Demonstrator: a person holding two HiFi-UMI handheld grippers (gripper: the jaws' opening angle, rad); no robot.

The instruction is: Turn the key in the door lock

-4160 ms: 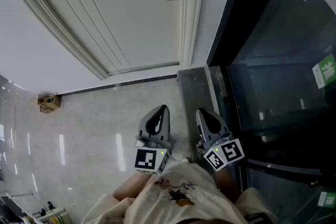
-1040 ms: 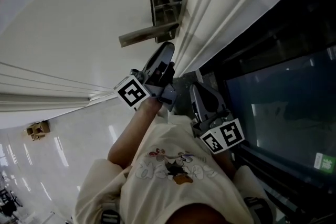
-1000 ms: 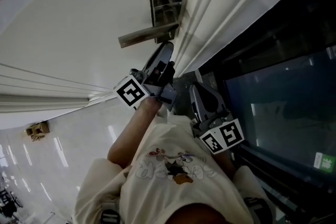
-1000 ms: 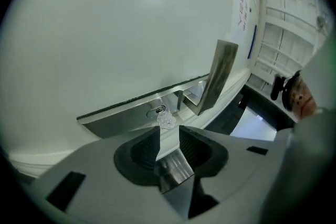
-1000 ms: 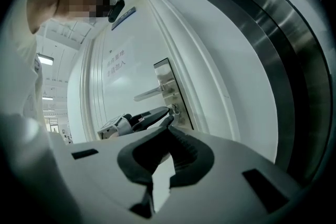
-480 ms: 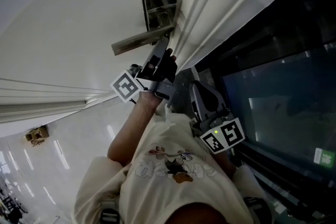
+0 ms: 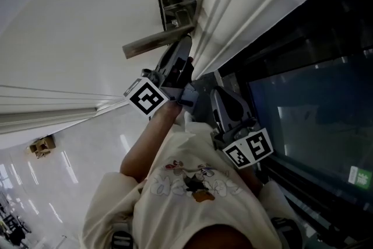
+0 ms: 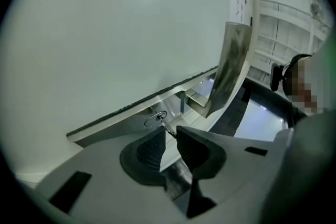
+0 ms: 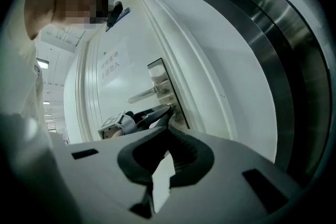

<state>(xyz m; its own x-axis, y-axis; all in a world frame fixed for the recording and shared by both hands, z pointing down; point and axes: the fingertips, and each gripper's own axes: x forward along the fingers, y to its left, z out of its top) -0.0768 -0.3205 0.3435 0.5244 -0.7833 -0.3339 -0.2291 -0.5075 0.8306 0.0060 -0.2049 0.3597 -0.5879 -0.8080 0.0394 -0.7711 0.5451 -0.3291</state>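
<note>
Two jaws of my left gripper point(image 7: 186, 48), wide a moment ago, are closing around the key point(image 8: 164, 126). Not pinched yet; turning must wait.

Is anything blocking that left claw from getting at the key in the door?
Nothing visible does. The key sticks out of the lock, its end between the jaws of the left claw, which are closing around it. The handle sits off to one side.
</note>
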